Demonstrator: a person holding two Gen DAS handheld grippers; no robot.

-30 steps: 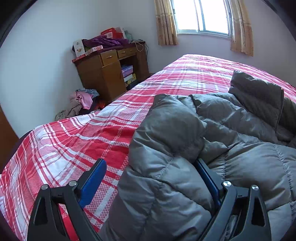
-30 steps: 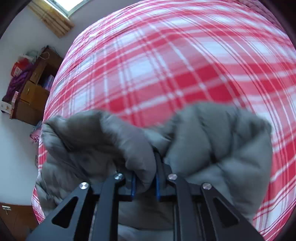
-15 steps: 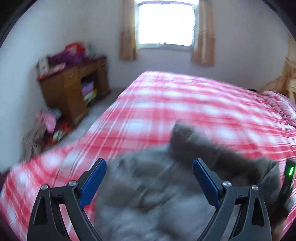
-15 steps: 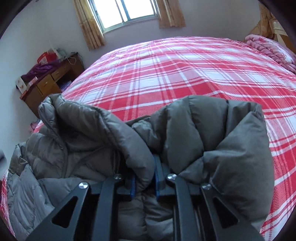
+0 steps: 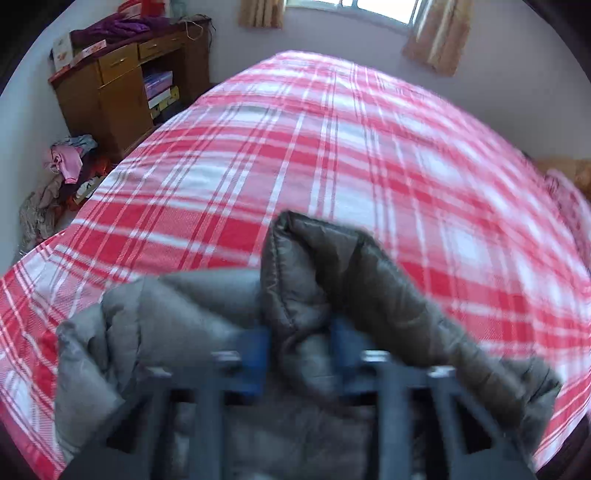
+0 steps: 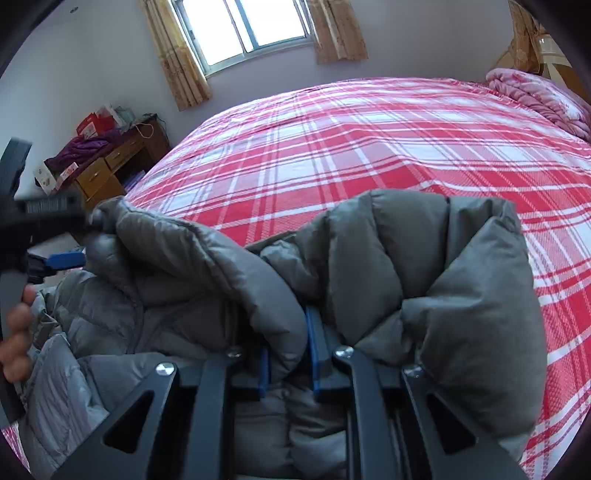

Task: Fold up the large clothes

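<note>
A grey quilted down jacket lies at the near edge of the bed. In the left wrist view my left gripper is shut on a fold of the jacket's edge; the view is blurred. In the right wrist view my right gripper is shut on another fold of the jacket, which bulges over both fingers. The left gripper also shows in the right wrist view at the far left, clamped on the jacket's edge, with the person's hand below it.
The bed has a red and white plaid sheet, also in the right wrist view. A wooden desk with clutter stands by the left wall, clothes piled on the floor. A pink quilt lies far right. A window is behind.
My left gripper was open half a second ago and has closed on the jacket's edge. My right gripper stays shut on the jacket and has tilted up slightly.
</note>
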